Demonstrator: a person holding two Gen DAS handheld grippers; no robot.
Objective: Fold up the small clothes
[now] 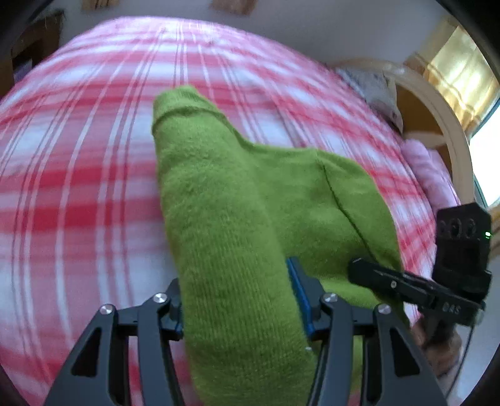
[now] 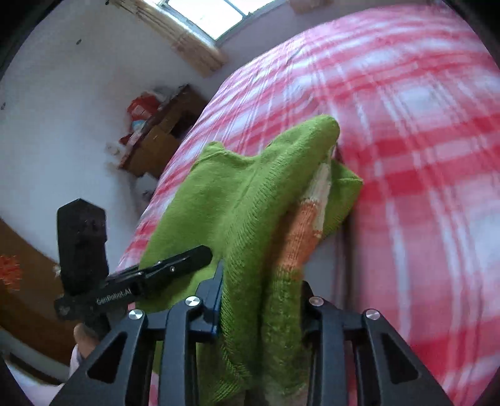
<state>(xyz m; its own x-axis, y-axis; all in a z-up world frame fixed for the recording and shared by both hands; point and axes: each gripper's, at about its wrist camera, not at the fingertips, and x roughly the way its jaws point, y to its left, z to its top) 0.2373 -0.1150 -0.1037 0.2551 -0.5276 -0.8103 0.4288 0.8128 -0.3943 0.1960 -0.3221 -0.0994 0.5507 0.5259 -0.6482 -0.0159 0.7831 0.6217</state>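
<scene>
A small green knit sweater point(image 1: 225, 200) hangs over the pink plaid bed point(image 1: 78, 193), held up by both grippers. My left gripper point(image 1: 240, 299) is shut on one edge of the sweater, with a sleeve stretching away from it. My right gripper point(image 2: 259, 299) is shut on another bunched edge of the sweater point(image 2: 250, 193), where an orange and cream pattern point(image 2: 300, 231) shows on its inner side. The right gripper also shows in the left wrist view point(image 1: 375, 274), and the left gripper in the right wrist view point(image 2: 187, 259). The views are blurred.
The bed's cream headboard point(image 1: 437, 106) and a grey pillow point(image 1: 372, 87) lie at the far right of the left wrist view. A brown cabinet point(image 2: 162, 134) with red boxes stands beside the bed. A window point(image 2: 218, 15) is above it.
</scene>
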